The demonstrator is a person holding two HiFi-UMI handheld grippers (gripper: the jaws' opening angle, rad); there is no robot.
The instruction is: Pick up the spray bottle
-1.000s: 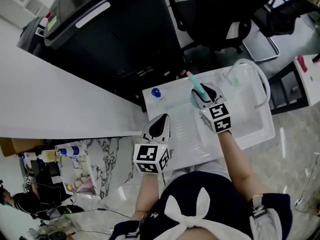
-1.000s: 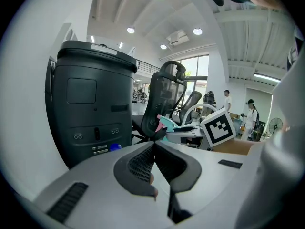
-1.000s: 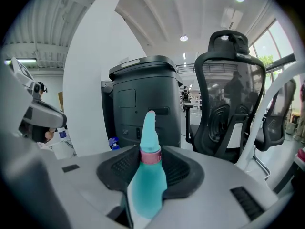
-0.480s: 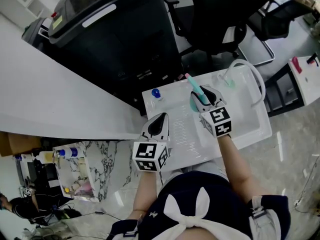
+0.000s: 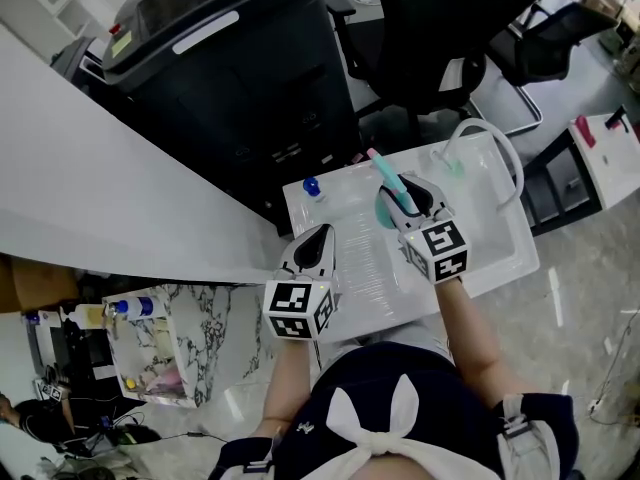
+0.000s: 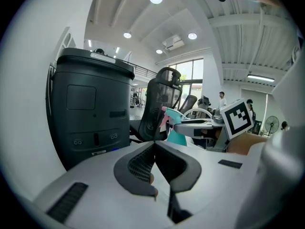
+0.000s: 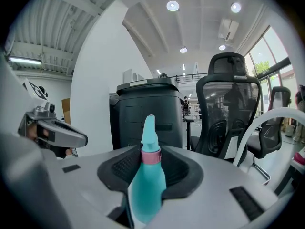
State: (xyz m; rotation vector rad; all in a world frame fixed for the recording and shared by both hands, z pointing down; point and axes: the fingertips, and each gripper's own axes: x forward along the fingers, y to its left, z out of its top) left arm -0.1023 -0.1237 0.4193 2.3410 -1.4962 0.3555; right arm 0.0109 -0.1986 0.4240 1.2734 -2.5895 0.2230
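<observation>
The spray bottle (image 5: 391, 182) is teal with a pink collar and a long nozzle. My right gripper (image 5: 408, 200) is shut on its body and holds it above the white table (image 5: 370, 268). In the right gripper view the bottle (image 7: 147, 185) stands upright between the dark pads, its nozzle pointing up. My left gripper (image 5: 318, 240) hovers over the table's near left part, shut with nothing in it. The left gripper view shows its jaws (image 6: 155, 147) touching, with the bottle (image 6: 177, 133) and the right gripper (image 6: 200, 127) beyond them to the right.
A small blue object (image 5: 311, 185) sits on the table's far left corner. A white tube loop (image 5: 490, 138) arches over the table's right end. A big black bin (image 5: 230, 58) and a black office chair (image 5: 440, 28) stand behind the table, and a white counter (image 5: 100, 188) lies at the left.
My right gripper has lifted a little with the spray bottle in it. The left gripper has stayed where it was.
</observation>
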